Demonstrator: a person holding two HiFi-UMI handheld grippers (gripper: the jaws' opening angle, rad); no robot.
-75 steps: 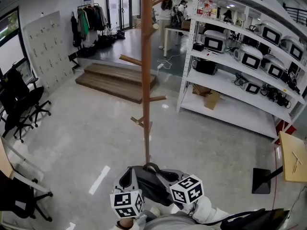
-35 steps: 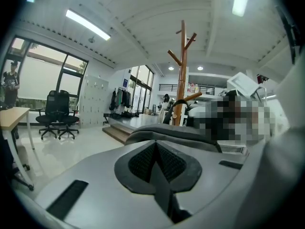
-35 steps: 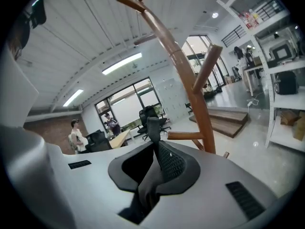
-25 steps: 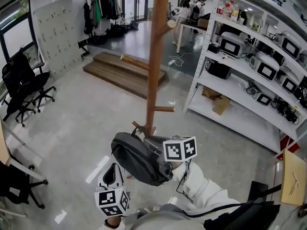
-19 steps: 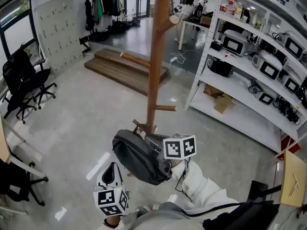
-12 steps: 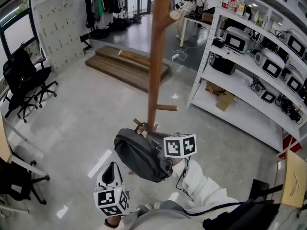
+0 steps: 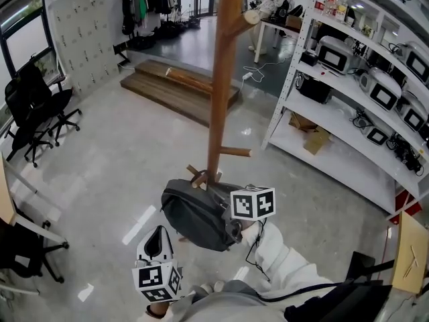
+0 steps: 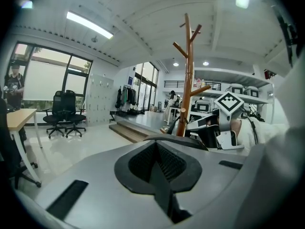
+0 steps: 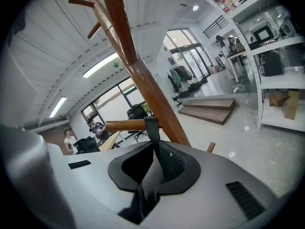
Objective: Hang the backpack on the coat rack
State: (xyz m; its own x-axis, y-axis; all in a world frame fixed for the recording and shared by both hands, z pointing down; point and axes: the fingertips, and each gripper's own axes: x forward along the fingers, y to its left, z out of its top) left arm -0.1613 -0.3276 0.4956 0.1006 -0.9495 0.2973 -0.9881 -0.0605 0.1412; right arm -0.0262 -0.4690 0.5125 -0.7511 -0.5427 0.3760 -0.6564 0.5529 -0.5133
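Observation:
A dark grey backpack [image 7: 194, 215] hangs beside the wooden coat rack pole [image 7: 222, 79], just above the floor. Its top handle [image 9: 151, 126] is looped over a short low peg [image 9: 123, 125] and runs down between my right gripper's jaws. My right gripper [image 9: 151, 178] is shut on that handle, and in the head view it [image 7: 217, 192] sits right of the bag, under its marker cube [image 7: 253, 203]. My left gripper [image 7: 156, 239] hangs lower left of the bag, apart from it, shut with nothing in it. From the left gripper view the rack [image 8: 187, 75] stands ahead.
White shelving [image 7: 348, 79] with appliances runs along the right. A low wooden step platform [image 7: 181, 89] lies behind the pole. Office chairs [image 7: 33, 113] stand at the left, and a wooden table corner [image 7: 410, 247] and a black floor plate [image 7: 363, 263] at the lower right.
My right gripper has brought the backpack a little closer to the pole and lower, and the handle loop now sits on the low peg. The left gripper has stayed put.

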